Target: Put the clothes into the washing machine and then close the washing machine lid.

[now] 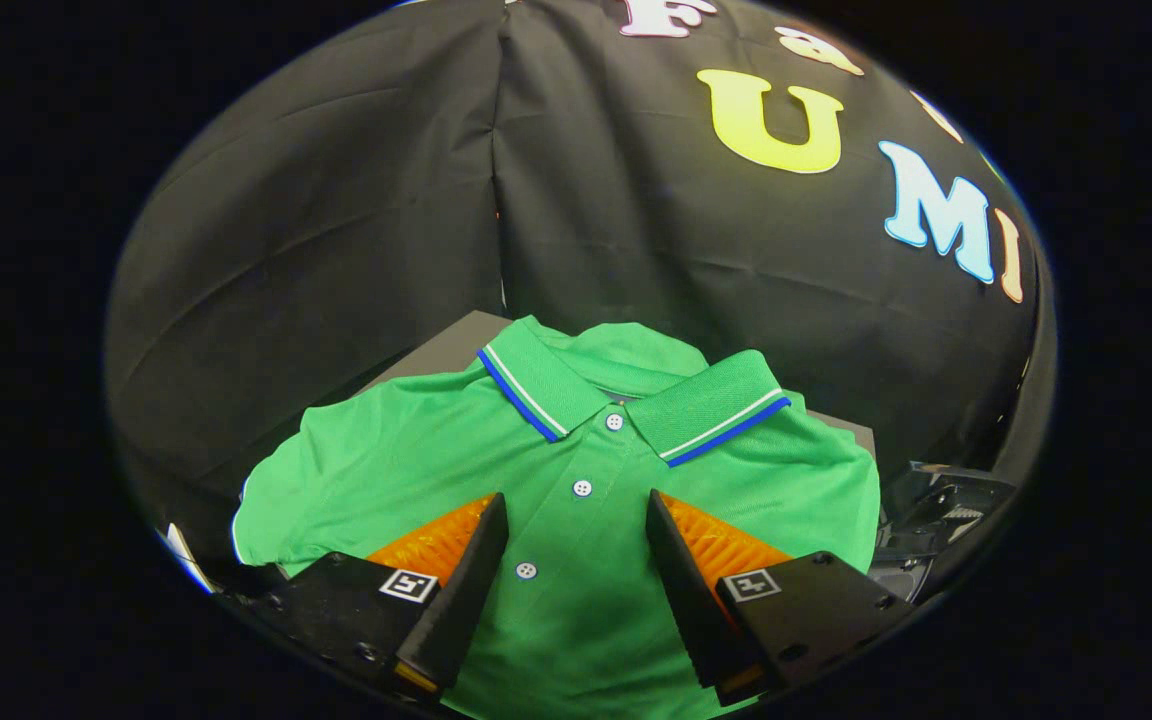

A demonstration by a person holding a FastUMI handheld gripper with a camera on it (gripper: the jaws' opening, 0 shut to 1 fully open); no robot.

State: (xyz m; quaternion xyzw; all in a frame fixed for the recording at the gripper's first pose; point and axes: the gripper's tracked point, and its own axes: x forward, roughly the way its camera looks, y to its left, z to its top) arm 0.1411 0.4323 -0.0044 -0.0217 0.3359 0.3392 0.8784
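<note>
In the gripper view, the gripper (576,530) has its fingers spread open and gripping nothing, above the green shirt (436,470), which lies flat in the lower middle of the frame, its button line running straight ahead between the fingers towards the collar (636,395).

Green polo shirt (576,500), flat, collar up

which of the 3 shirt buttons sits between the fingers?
The lowest button on the shirt, the one farthest from the collar. It lies between the open gripper's fingers; the middle button and top button lie beyond the tips.
</note>
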